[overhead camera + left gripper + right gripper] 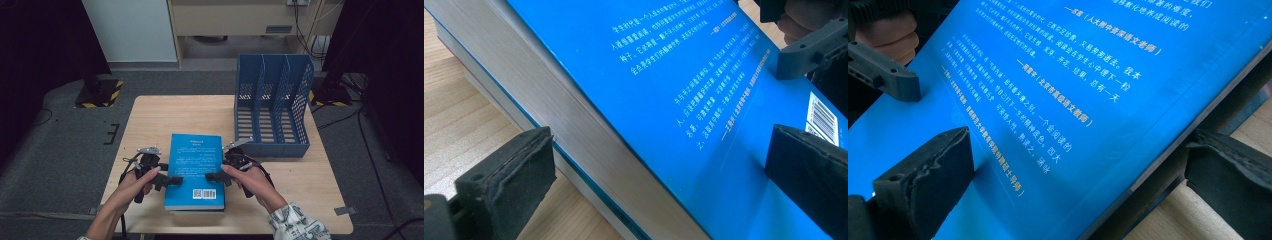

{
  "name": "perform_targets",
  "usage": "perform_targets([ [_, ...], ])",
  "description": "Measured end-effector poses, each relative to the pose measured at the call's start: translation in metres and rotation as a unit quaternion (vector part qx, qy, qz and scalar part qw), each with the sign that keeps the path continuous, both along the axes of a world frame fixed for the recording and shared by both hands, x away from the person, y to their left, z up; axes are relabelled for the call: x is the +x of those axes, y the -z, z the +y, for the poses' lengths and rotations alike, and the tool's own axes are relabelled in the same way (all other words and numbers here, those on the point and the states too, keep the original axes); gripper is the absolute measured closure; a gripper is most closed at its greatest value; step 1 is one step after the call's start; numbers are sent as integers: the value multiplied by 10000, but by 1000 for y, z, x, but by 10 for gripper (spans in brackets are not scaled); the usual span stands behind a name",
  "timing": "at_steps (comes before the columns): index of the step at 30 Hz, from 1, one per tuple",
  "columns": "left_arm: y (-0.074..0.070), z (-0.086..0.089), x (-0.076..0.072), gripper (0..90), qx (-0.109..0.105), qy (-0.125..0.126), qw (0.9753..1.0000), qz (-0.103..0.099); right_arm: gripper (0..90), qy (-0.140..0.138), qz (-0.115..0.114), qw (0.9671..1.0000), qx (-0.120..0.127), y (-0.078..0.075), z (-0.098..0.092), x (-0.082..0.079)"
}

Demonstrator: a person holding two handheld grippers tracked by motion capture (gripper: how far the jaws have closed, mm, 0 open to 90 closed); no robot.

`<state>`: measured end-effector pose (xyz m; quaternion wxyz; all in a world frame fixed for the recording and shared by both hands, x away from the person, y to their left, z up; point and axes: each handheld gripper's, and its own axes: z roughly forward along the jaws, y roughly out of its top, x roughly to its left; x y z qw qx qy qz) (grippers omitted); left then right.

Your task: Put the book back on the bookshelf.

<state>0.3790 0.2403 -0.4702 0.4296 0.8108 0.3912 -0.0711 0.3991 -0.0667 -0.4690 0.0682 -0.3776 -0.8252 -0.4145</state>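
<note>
A blue book (196,165) with white print and a barcode lies back cover up on a second book (195,211), near the front edge of the wooden table (160,117). My left gripper (170,181) straddles its left edge. In the left gripper view one jaw sits at the underside of the page edge and the other presses the cover of the book (664,100), so my left gripper (659,150) is shut on it. My right gripper (216,177) holds the spine side the same way: one jaw of my right gripper (1078,150) lies on the cover (1073,95), the other beneath the edge.
A blue three-slot file holder (272,105) stands open-topped at the table's back right, just beyond the book. The table's left and far parts are bare wood. Black stands and cables lie on the grey floor around the table.
</note>
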Motion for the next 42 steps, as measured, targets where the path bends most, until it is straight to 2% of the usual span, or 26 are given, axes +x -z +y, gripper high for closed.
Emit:
perform_targets([
  [5,-1,-2,2,0,43,-15,9999,-122,0,2,127,9999,74,2,-1,3],
  [8,-3,-4,3,0,112,-8,9999,-120,0,-7,209,9997,144,4,-2,5],
  [14,-4,-5,6,0,154,44,9998,-109,0,-19,216,9997,123,4,-1,5],
  [20,-4,-7,8,0,176,60,9997,-174,0,19,204,9994,282,7,-4,7],
  [27,-10,-17,14,0,405,68,9990,-171,0,62,338,9988,359,9,-7,11],
  [30,-10,-18,15,0,436,117,9988,-193,0,45,377,9985,393,10,-8,12],
  [36,-13,-19,17,6,512,144,9984,-186,7,79,343,9989,309,6,-6,12],
  [39,-15,-18,18,23,465,95,9985,-277,39,123,159,9995,258,-1,-6,13],
  [42,-16,-17,19,31,468,49,9984,-302,54,150,130,9995,250,-5,-6,15],
])
